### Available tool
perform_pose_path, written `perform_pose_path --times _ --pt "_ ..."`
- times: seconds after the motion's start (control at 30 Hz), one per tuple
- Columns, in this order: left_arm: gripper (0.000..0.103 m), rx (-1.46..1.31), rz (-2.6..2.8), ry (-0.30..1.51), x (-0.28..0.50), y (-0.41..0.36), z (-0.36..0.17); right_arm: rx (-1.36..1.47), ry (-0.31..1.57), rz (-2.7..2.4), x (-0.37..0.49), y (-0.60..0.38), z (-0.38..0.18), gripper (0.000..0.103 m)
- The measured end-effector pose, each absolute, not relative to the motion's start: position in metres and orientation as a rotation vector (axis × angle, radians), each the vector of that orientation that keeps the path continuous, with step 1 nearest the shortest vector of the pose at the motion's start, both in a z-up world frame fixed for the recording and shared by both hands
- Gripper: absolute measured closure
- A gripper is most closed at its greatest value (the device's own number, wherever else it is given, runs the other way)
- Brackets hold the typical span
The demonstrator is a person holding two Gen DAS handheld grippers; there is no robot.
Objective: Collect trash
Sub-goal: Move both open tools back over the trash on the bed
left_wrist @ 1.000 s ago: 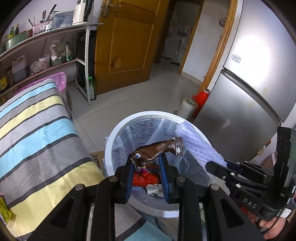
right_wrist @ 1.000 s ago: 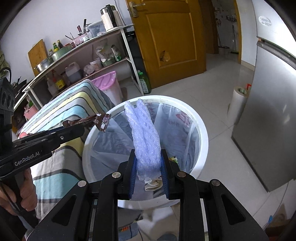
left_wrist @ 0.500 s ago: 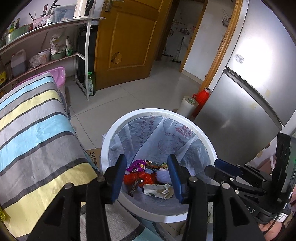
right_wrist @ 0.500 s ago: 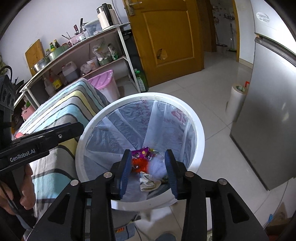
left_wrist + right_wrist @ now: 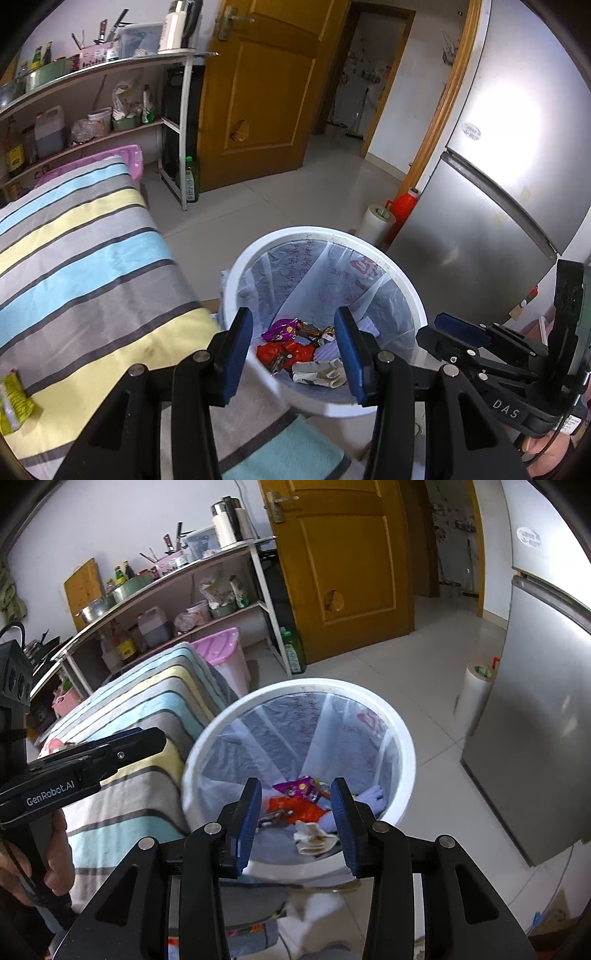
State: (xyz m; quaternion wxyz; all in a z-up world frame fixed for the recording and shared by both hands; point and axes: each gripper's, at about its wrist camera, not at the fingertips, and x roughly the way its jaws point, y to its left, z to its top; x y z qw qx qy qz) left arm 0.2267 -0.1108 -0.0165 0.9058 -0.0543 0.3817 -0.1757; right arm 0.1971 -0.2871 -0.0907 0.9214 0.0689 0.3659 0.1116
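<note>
Trash (image 5: 295, 350) is seen at the bottom of the white bin (image 5: 406, 284), where wrappers and a crumpled tissue (image 5: 314, 836) are piled on the plastic liner. Above the bin, the left gripper (image 5: 293, 358) and the right gripper (image 5: 295, 823) are held with their jaws apart, just opened, and nothing is gripped between them. Beside the bin, a striped cloth (image 5: 74, 258) is spread.

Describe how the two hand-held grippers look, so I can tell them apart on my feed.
Both are black, angular frames with silver bolts and blue finger pads. The left hand-held gripper carries white "GenRobot.AI" lettering on its side; the right hand-held gripper shows "DAS". No sleeves show.
</note>
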Motion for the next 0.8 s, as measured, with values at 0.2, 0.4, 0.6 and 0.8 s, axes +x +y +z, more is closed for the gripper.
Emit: perform_pose_path --times 0.2,0.4,0.6,0.8 --pt "0.055 -0.124 -0.316 0.75 0.198 -0.082 -0.006 0.122 0.72 0.284 0.178 -0.265 -0.074 0.063" --pt "0.055 -0.148 -0.261 0.723 0.168 -0.049 -0.002 0.099 0.717 0.344 0.163 -0.233 -0.068 0.063" --pt "0.055 -0.163 -0.19 0.716 0.146 -0.017 -0.004 0.065 0.718 0.424 0.15 -0.197 -0.068 0.063" --pt "0.055 -0.193 -0.106 0.699 0.123 0.026 -0.006 0.018 0.729 0.514 0.143 -0.156 -0.069 0.063"
